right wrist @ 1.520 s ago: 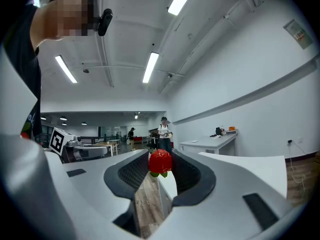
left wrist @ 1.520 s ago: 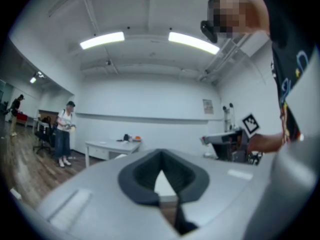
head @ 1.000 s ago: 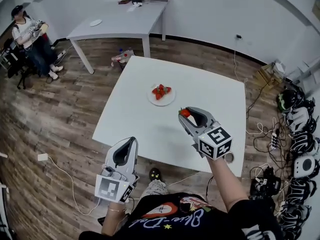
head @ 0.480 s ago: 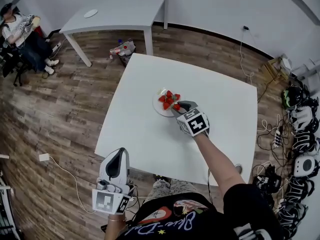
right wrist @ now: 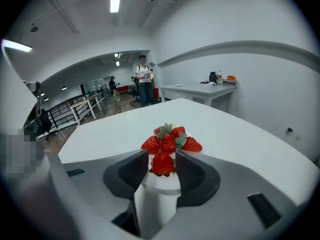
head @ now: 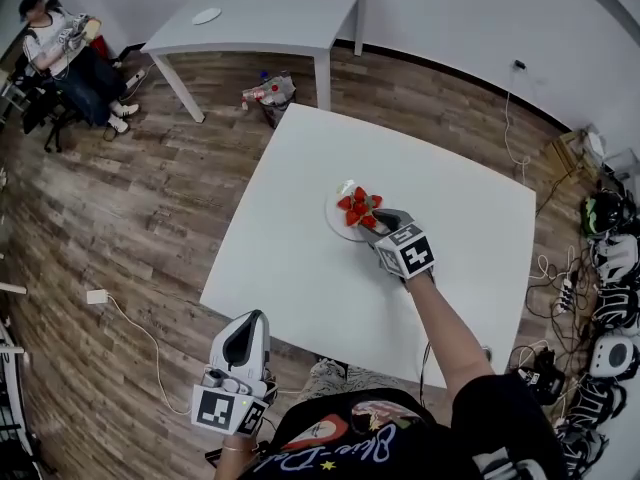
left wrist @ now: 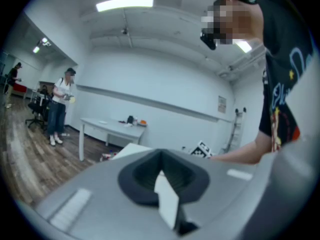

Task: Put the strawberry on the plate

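A white plate (head: pixel 337 227) near the middle of the white table (head: pixel 450 258) carries a small heap of red strawberries (head: pixel 358 204). My right gripper (head: pixel 379 219) reaches to the plate's near rim and is shut on one strawberry (right wrist: pixel 163 163). In the right gripper view this berry hangs between the jaws, just over the plate (right wrist: pixel 161 182) and in front of the heap of strawberries (right wrist: pixel 169 142). My left gripper (head: pixel 252 324) is held low, off the table's near left corner. It is shut with nothing in it, and in its own view the left gripper (left wrist: pixel 160 158) points across the room.
A second grey table (head: pixel 270 20) stands at the back with small items on it. A person sits on a chair (head: pixel 62 56) far left. A bag (head: pixel 270 90) lies on the wood floor. Cables and helmets (head: pixel 610 268) crowd the right side.
My right gripper has carried the strawberry forward from above the table's near part to the plate's rim. The left gripper has stayed low beside my lap.
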A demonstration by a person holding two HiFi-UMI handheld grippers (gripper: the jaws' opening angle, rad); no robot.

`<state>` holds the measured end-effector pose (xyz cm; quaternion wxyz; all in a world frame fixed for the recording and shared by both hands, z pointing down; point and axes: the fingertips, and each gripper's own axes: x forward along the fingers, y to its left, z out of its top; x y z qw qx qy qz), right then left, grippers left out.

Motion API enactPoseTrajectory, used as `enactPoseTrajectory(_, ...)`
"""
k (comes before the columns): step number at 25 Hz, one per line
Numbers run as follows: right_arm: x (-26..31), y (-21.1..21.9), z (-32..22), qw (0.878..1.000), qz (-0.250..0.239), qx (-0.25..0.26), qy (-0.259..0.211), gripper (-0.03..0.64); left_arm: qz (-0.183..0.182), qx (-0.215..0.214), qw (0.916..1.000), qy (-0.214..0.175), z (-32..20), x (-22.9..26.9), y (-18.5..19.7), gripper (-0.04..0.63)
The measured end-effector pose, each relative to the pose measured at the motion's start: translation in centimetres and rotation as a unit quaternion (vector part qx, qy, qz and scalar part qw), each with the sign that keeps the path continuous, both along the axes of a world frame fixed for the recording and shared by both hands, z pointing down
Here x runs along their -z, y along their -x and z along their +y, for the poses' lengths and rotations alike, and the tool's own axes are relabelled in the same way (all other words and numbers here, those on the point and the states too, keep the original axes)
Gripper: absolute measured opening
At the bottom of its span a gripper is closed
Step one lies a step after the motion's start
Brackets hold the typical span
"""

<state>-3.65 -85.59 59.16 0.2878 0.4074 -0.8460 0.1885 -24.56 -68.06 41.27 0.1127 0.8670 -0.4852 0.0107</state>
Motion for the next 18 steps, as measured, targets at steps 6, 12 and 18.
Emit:
enactPoseTrajectory(6, 9.8, -3.1, 4.4, 0.987, -0.090, -0.064, -0.113, 0.150, -0.004, -0.006, 0.9989, -0.047, -0.7, 2.9, -1.2, -0.002)
enactPoseTrajectory(12, 16.1, -4.5, 12.1, 0.970, -0.180, -0.073, -0.149, 0.018, -0.006, -0.022, 0.9954, -0.093, -0.9, 6.2, -3.0, -0.002)
enactPoseTrajectory(18, 17.5, -5.8, 14.9, 0.962, -0.198, -0.083, -0.166, 0.018, -0.016, -0.045, 0.9935, -0.103, -0.6, 6.6, -5.0, -0.002)
